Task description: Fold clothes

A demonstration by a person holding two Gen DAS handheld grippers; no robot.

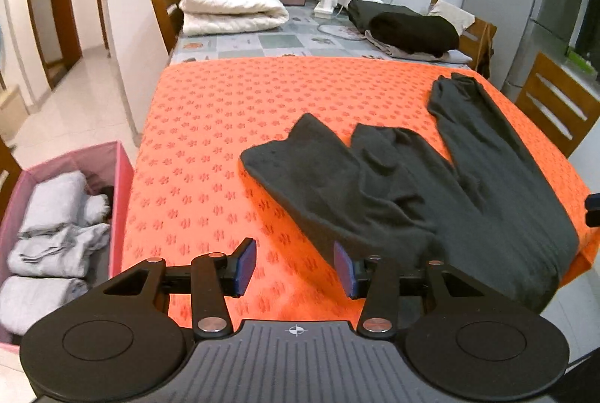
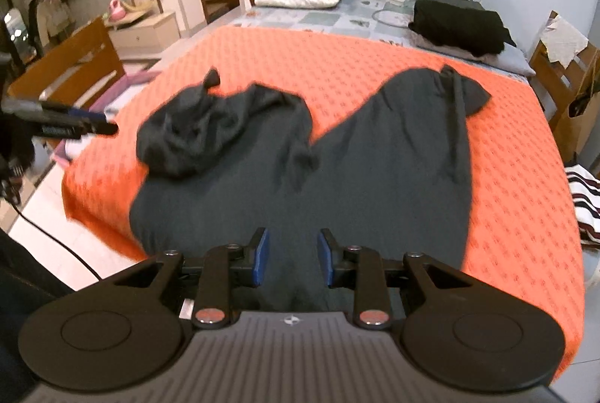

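Dark grey leggings (image 1: 431, 185) lie spread on the orange patterned cloth (image 1: 225, 125) covering the counter, waist toward the near edge, one leg doubled back and crumpled. Left gripper (image 1: 296, 266) hovers over bare cloth just left of the garment, fingers spread and empty. Right gripper (image 2: 292, 256) hangs directly above the waist part, fingers also spread, pinching nothing. Farther back sit a folded white quilt (image 1: 232, 9) and black folded clothes (image 1: 408, 28). A pink bin (image 1: 56, 215) of folded grey garments stands beside the counter.
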